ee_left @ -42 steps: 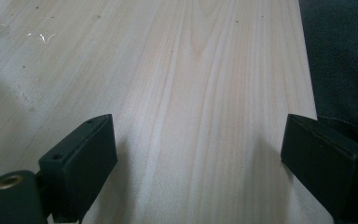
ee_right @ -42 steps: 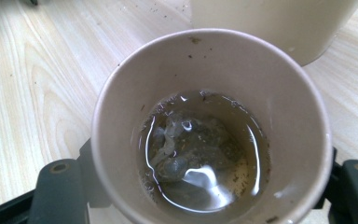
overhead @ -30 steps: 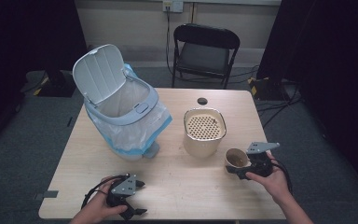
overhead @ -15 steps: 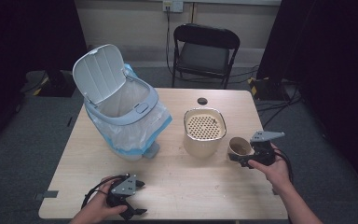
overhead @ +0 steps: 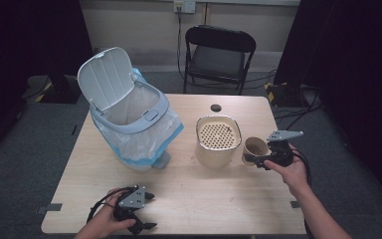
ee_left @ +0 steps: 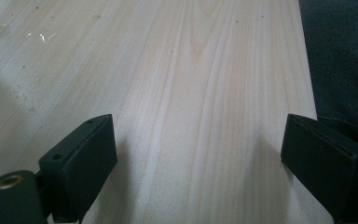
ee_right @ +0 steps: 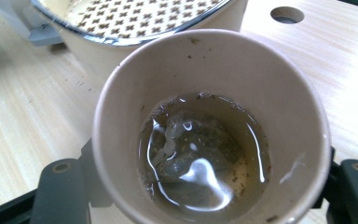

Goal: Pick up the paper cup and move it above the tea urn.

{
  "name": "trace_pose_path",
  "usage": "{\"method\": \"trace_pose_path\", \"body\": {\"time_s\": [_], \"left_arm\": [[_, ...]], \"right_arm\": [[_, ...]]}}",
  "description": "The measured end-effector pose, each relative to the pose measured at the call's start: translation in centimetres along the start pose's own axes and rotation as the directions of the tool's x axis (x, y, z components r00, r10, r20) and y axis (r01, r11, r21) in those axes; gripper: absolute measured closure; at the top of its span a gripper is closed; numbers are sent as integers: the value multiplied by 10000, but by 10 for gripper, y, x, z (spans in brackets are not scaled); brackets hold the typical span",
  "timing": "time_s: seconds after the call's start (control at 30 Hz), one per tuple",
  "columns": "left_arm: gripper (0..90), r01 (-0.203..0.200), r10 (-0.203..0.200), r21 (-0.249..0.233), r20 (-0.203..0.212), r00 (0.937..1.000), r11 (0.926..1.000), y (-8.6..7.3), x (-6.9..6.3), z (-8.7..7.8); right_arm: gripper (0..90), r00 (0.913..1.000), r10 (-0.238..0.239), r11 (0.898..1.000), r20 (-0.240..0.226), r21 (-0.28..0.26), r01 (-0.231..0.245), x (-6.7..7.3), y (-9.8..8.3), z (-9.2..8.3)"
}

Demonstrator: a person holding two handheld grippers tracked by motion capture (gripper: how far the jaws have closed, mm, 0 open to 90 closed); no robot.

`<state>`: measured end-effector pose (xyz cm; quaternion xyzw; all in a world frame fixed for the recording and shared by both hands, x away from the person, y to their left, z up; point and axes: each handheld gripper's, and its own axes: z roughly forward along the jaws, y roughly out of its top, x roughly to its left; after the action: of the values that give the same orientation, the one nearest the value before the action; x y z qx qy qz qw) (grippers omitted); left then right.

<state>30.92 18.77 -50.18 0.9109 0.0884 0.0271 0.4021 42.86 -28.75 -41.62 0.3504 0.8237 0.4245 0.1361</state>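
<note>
The paper cup sits squarely between the jaws of the right gripper, one jaw pressed to each side of its wall, so the gripper is pinching the cup. In the high view the cup is held just beside the cream strainer pot, at the right of the worktop; whether its base rests on the wood or clears it I cannot tell. In the right gripper view the cup holds murky brownish liquid with a soggy tea bag sunk in it — the bag's outline is hard to make out under the glare. The cup's base and the jaw tips are hidden behind its body, and the pot's perforated top is cut off by the upper edge.

The left gripper lies near the front edge of the worktop, its jaws spread wide with bare wood between them. A lidded bin with a plastic liner stands at the left, lid up; its inside is not readable from here.
</note>
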Motion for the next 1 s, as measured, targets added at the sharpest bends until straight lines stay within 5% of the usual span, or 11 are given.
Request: {"method": "trace_pose_path", "body": {"time_s": [1.0], "left_arm": [[99,-29,29,25,-10,10000,10000,0,0,0]], "right_arm": [[286,9975,-27,9997,705,232,11,-38,35,6]]}}
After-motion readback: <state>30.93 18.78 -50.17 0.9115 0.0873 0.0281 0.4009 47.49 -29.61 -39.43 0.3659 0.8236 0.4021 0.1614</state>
